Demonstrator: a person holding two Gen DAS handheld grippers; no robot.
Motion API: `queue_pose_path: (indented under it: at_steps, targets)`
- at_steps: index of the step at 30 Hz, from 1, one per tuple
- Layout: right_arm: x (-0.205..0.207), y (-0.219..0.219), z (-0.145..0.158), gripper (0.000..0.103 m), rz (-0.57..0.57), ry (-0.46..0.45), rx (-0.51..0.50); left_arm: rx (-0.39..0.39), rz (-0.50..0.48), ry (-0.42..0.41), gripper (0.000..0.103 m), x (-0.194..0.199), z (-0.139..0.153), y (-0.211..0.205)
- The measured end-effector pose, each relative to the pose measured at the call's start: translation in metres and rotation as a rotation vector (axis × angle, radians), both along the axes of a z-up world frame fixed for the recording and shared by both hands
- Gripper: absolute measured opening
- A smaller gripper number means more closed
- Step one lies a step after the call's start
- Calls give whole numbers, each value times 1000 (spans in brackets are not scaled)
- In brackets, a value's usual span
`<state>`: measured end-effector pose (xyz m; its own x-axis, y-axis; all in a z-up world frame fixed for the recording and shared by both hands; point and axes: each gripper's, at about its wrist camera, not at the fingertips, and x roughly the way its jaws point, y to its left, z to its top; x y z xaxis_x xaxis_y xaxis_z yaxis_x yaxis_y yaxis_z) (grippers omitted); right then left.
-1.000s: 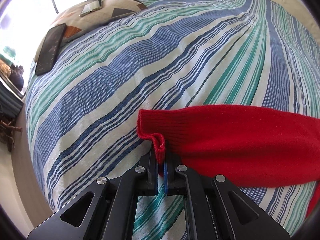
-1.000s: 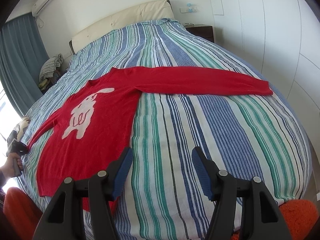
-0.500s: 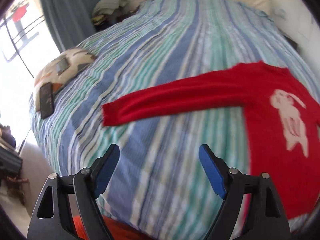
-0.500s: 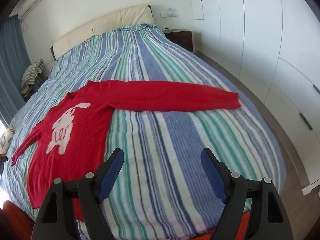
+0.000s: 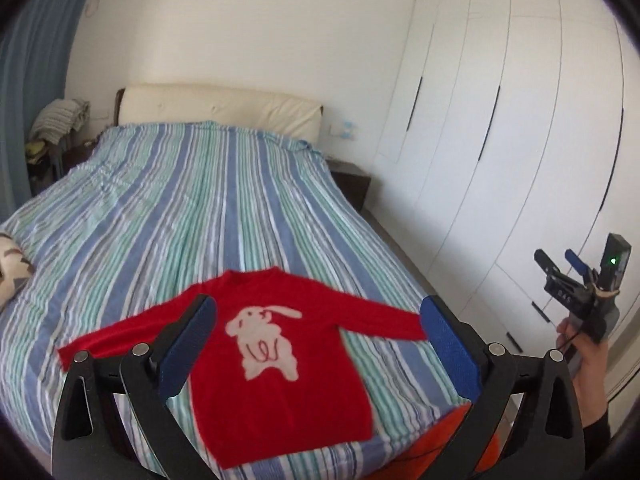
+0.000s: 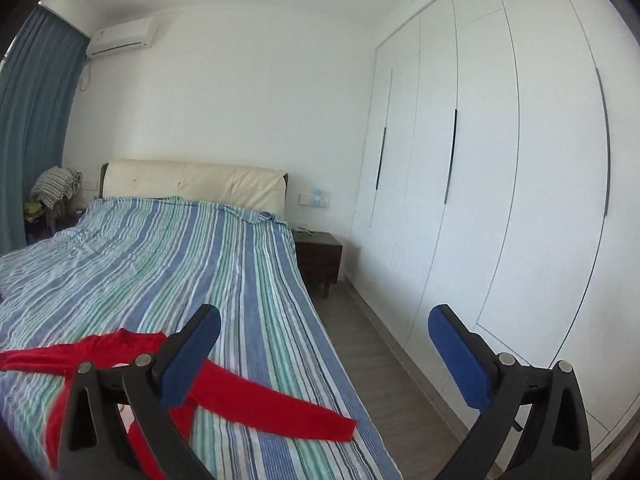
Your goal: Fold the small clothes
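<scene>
A red sweater (image 5: pixel 280 384) with a pale rabbit on its front lies flat on the striped bed, sleeves spread to both sides, hem toward me. My left gripper (image 5: pixel 320 352) is open and empty, held above the foot of the bed over the sweater. My right gripper (image 6: pixel 324 360) is open and empty, raised off the bed's right side; it also shows in the left wrist view (image 5: pixel 560 262), held in a hand. In the right wrist view the sweater (image 6: pixel 256 404) shows mainly as its right sleeve, ending near the bed's right edge.
The bed (image 5: pixel 192 200) has a blue, green and white striped cover and a cream headboard (image 5: pixel 220 108). White wardrobes (image 5: pixel 520 140) line the right wall. A dark nightstand (image 6: pixel 318 258) stands by the bed. A patterned cushion (image 5: pixel 12 268) lies at the left edge.
My left gripper let go of the sleeve cuff, opened, and pulled back and up to the foot of the bed. My right gripper stayed open and swung up and to the right.
</scene>
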<state>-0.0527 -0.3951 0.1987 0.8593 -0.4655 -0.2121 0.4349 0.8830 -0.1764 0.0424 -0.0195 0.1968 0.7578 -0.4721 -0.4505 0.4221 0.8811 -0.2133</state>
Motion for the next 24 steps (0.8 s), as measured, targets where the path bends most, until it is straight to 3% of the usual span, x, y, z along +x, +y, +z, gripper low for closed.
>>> queue_pose_path:
  at_steps: [2,4,7,10,14,17,19,24]
  targets:
    - [1,19,-10,102,61,43,22,44,70,-21,102,5,-5,4]
    - [5,37,-35,102,122,97,64,96,132,-5,102,13,-31,8]
    - [22,59,-98,102,178,219,154,193,195,107,102,29,-99,15]
    - [36,73,-172,102,194,333,261,240,251,217,102,30,-178,27]
    - [47,83,-251,102,190,440,308,292,280,248,101,19,-256,36]
    - [52,82,-286,102,187,515,315,382,293,199,101,8,-285,37]
    - [55,75,-294,102,159,524,327,441,305,178,101,9,-295,38]
    - [57,57,-304,102,75,489,392,440,323,167,101,17,-305,45]
